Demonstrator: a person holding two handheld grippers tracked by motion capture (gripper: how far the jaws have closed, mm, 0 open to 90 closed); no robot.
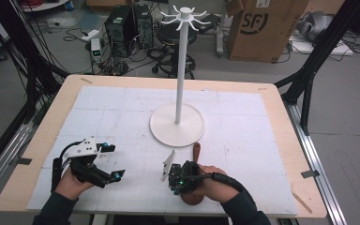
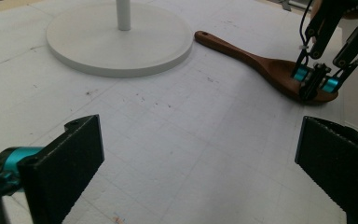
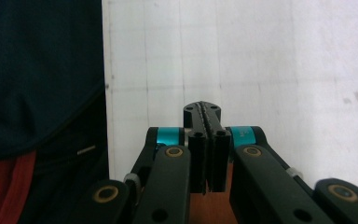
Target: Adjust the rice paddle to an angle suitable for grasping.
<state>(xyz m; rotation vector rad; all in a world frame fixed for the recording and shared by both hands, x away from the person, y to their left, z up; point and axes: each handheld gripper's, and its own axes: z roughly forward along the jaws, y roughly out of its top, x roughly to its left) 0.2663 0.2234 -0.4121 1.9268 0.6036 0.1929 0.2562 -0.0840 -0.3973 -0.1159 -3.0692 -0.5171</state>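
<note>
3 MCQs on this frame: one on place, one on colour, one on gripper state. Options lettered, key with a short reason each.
1. Where does the wooden spoon lie relative to the white stand?
A. on the stand's base
B. on the mat beside the base
C. hanging from a top hook

2. What colour is the spoon?
A. brown
B. white
C. blue

3. How do the jaws of the left gripper stand?
A. closed on the spoon
B. closed on nothing
C. wide apart, nothing between them

Key: 1 B, the handle tip lies just off the base rim in the left gripper view. 2 A, brown wood in the high view as well. 3 C, bare mat shows between the two black jaws, while the right gripper is down at the spoon's bowl.
</note>
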